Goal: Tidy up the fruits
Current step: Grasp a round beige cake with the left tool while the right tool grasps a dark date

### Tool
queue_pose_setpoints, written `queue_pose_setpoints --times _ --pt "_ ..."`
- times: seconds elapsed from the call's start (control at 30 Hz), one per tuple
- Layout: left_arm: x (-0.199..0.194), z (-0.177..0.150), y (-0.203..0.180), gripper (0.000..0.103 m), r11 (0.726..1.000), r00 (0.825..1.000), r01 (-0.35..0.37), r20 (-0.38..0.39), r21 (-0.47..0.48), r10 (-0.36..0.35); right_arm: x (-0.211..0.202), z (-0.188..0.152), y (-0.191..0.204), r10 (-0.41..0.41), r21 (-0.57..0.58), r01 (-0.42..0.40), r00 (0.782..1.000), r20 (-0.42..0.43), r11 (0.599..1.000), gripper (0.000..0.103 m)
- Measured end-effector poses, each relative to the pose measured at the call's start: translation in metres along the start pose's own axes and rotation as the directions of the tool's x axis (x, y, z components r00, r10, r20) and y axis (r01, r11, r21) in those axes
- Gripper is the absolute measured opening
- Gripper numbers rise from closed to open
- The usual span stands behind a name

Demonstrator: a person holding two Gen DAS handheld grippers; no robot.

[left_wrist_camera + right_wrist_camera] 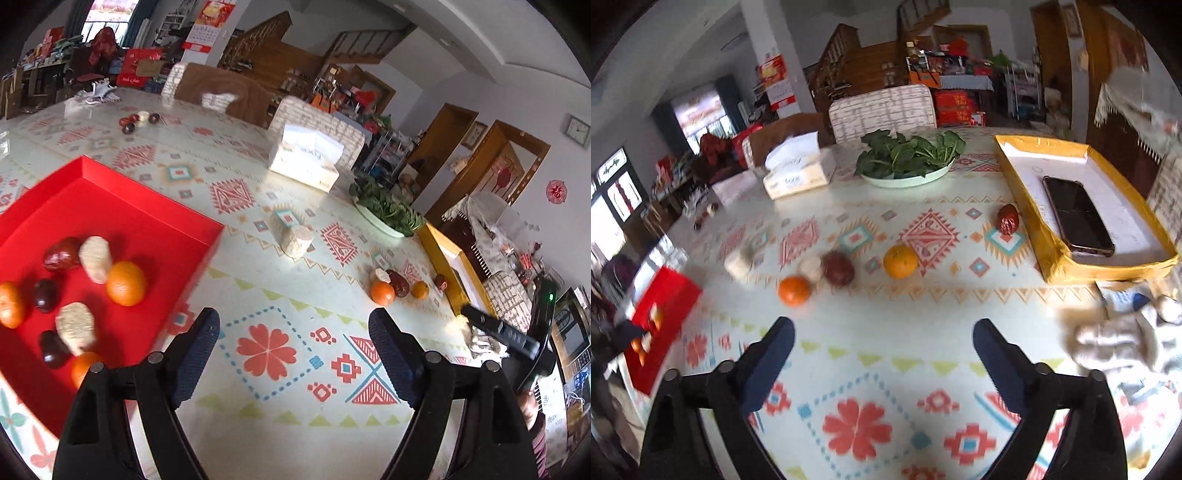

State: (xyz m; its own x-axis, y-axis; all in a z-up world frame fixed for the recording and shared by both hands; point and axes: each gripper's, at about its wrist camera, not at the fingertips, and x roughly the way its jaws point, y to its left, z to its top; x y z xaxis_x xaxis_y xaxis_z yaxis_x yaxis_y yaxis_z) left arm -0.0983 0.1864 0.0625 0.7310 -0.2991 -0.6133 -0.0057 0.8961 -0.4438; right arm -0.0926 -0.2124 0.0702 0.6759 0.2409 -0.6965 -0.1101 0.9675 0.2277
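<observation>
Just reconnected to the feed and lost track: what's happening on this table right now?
A person is sorting fruit into the red tray, which already holds oranges, dark fruits and pale cakes. Both grippers are open and empty: the left gripper hovers beside the tray, the right gripper faces the loose pieces on the tablecloth: an orange, a dark red fruit, a second orange and a red date by the yellow tray.

red double-happiness sign [556, 191] on the wall; tissue box [305, 162] lettering too blurred
</observation>
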Motion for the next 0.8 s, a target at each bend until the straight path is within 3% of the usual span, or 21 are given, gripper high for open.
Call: queue_pose_setpoints --times 0.07,0.17,0.4,0.53,0.7,0.8 --pt "0.011 0.006 -0.004 0.082 1.000 1.000 0.009 -0.014 0.001 -0.009 0.016 0.013 0.001 0.046 0.017 -0.046 0.999 -0.015 0.999 0.077" --pt "0.030 0.023 -0.011 0.082 1.000 1.000 0.008 -0.023 0.018 -0.007 0.044 0.029 0.016 0.105 0.002 -0.105 0.993 -0.051 0.994 0.068" --pt "0.099 0.051 -0.020 0.082 0.994 0.997 -0.041 -0.064 0.102 0.047 0.104 0.040 0.040 0.056 -0.052 -0.063 0.992 -0.113 0.997 0.067" --pt "0.134 0.060 -0.028 0.082 0.981 0.993 -0.068 -0.080 0.181 0.083 0.115 0.038 0.040 0.055 -0.070 -0.064 0.991 -0.119 0.996 0.067" --pt "0.157 0.066 -0.033 0.082 0.975 0.990 -0.083 -0.097 0.206 0.104 0.118 0.037 0.041 0.064 -0.085 -0.074 0.991 -0.117 0.994 0.067" --pt "0.165 0.063 -0.036 0.068 0.969 0.987 -0.098 -0.104 0.226 0.124 0.124 0.038 0.042 0.070 -0.079 -0.080 0.989 -0.128 0.994 0.067"
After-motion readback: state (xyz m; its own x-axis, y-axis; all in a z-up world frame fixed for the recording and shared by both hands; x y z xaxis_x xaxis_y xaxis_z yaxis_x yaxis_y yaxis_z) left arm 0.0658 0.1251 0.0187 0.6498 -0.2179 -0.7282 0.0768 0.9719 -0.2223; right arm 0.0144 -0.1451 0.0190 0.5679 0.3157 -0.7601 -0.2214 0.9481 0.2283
